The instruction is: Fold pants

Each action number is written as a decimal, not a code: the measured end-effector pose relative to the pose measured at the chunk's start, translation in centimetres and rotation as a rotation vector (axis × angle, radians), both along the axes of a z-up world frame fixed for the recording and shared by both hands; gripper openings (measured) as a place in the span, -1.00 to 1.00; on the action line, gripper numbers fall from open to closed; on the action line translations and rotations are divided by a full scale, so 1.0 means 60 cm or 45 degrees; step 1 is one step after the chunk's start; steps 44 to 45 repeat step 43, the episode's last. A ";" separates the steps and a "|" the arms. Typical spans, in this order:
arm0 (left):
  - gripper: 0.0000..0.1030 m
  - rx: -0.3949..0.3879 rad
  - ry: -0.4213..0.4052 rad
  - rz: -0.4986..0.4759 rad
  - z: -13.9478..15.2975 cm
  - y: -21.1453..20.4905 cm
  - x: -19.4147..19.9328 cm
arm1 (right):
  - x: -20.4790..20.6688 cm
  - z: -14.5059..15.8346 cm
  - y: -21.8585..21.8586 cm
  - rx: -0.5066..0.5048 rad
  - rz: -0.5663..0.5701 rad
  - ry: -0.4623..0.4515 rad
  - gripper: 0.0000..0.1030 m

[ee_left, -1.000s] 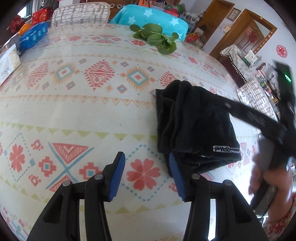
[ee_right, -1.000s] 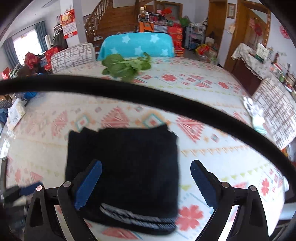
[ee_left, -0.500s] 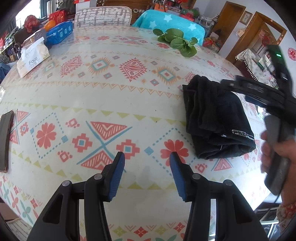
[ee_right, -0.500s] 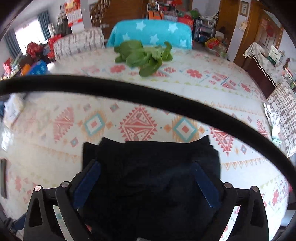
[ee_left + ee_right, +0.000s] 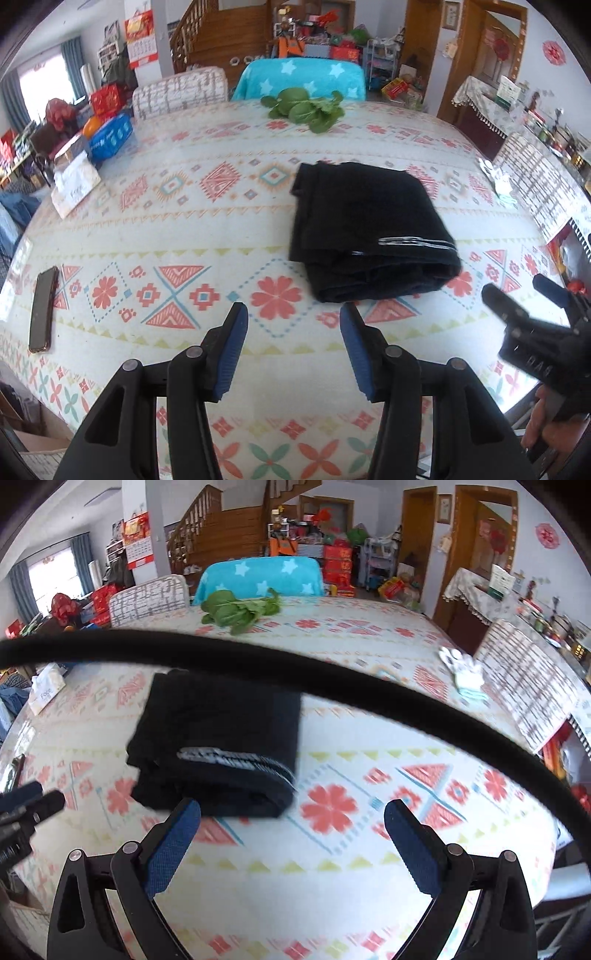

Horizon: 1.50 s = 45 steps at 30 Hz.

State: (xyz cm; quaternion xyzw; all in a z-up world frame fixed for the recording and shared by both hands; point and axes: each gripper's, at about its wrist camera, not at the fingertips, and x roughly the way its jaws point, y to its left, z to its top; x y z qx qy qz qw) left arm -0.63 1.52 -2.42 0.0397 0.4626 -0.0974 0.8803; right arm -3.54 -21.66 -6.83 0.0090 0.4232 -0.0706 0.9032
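Black pants (image 5: 365, 229) lie folded into a compact rectangle on the patterned tablecloth (image 5: 166, 221), a white logo stripe near their front edge. They also show in the right wrist view (image 5: 221, 738). My left gripper (image 5: 293, 350) is open and empty, pulled back near the table's front edge, short of the pants. My right gripper (image 5: 291, 843) is open and empty, just in front of and to the right of the pants. It shows in the left wrist view (image 5: 524, 299) at far right.
Leafy greens (image 5: 306, 107) lie at the table's far edge. A tissue box (image 5: 74, 181) and blue package (image 5: 110, 136) sit at the left, a phone (image 5: 42, 306) at the front left, white cloth (image 5: 463, 672) at the right. Chairs stand behind. A black cable (image 5: 295, 679) crosses the right view.
Both grippers have drawn back from the folded pants toward the table's front edge. The right gripper has left its place over the pants. The pants stay put.
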 end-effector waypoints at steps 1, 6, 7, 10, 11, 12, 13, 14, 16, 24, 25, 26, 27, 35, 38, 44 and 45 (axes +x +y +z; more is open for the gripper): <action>0.04 0.015 -0.018 -0.008 0.004 -0.011 -0.009 | -0.013 -0.003 -0.008 -0.003 -0.005 -0.001 0.97; 0.11 0.060 -0.069 -0.027 0.018 -0.050 -0.046 | -0.048 -0.016 -0.032 0.040 -0.007 0.011 0.97; 0.11 0.071 -0.078 -0.023 0.021 -0.056 -0.051 | -0.052 -0.016 -0.034 0.042 -0.001 0.012 0.97; 0.13 0.083 -0.195 0.034 0.043 -0.059 -0.080 | -0.063 -0.015 -0.035 0.059 0.022 0.006 0.97; 0.31 0.083 -0.282 0.066 0.060 -0.057 -0.095 | -0.066 -0.013 -0.035 0.071 0.039 -0.004 0.97; 0.65 0.077 -0.365 0.086 0.075 -0.055 -0.109 | -0.068 -0.010 -0.032 0.081 0.060 -0.014 0.97; 0.82 0.068 -0.427 0.097 0.087 -0.053 -0.120 | -0.068 -0.007 -0.028 0.085 0.079 -0.022 0.97; 1.00 0.050 -0.528 0.117 0.107 -0.051 -0.136 | -0.068 -0.004 -0.024 0.082 0.099 -0.032 0.97; 1.00 0.027 -0.655 0.157 0.129 -0.047 -0.154 | -0.069 0.004 -0.012 0.071 0.145 -0.055 0.97; 1.00 0.018 -0.378 0.225 0.095 -0.047 -0.093 | -0.056 0.004 0.007 0.080 0.232 -0.049 0.97; 1.00 0.024 -0.351 0.239 0.085 -0.047 -0.091 | -0.055 0.001 0.007 0.083 0.233 -0.042 0.97; 1.00 0.029 -0.318 0.243 0.073 -0.048 -0.090 | -0.056 -0.002 0.008 0.086 0.236 -0.034 0.97; 1.00 0.036 -0.285 0.235 0.061 -0.049 -0.088 | -0.057 -0.005 0.008 0.086 0.238 -0.028 0.97; 1.00 0.055 -0.089 0.174 -0.008 -0.072 -0.089 | -0.059 -0.024 0.010 0.071 0.236 0.015 0.97; 1.00 0.058 -0.068 0.171 -0.011 -0.073 -0.086 | -0.056 -0.030 0.009 0.068 0.229 0.032 0.97; 1.00 0.042 -0.066 0.172 -0.008 -0.069 -0.076 | -0.048 -0.033 0.011 0.057 0.233 0.041 0.97; 1.00 0.042 -0.066 0.172 -0.008 -0.069 -0.076 | -0.048 -0.033 0.011 0.057 0.233 0.041 0.97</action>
